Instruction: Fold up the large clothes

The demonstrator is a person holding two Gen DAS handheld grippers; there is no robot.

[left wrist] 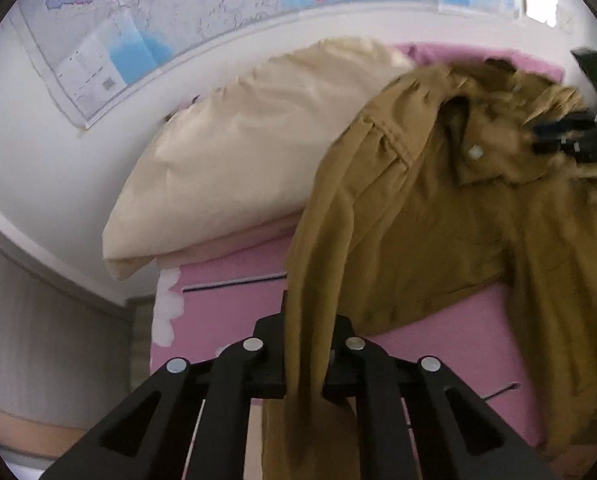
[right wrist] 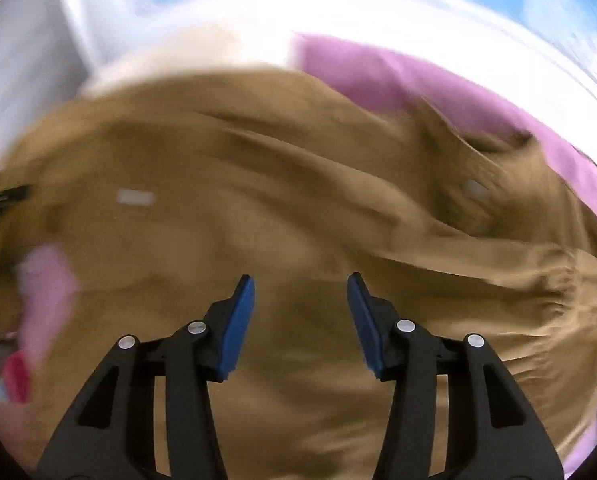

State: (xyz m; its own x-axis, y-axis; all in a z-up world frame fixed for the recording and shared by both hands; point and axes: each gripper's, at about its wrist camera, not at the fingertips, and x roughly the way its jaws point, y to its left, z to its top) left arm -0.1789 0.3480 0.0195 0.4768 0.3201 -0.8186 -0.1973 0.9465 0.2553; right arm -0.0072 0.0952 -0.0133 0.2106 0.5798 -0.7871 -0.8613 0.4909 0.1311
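A mustard-brown jacket (left wrist: 450, 216) lies spread on a pink bed (left wrist: 226, 304). My left gripper (left wrist: 304, 344) is shut on one sleeve (left wrist: 314, 280) of the jacket, which runs up from the jaws to the shoulder. The right gripper (left wrist: 570, 136) shows at the far right by the collar. In the blurred right wrist view my right gripper (right wrist: 300, 292) is open, its blue pads (right wrist: 238, 320) apart, just above the jacket's body (right wrist: 258, 200). The collar (right wrist: 470, 184) lies to its upper right.
A cream pillow (left wrist: 238, 160) rests at the head of the bed against a white wall with a map (left wrist: 138, 20). The bed's left edge drops to the floor (left wrist: 38, 432). Pink sheet (right wrist: 418, 76) shows beyond the jacket.
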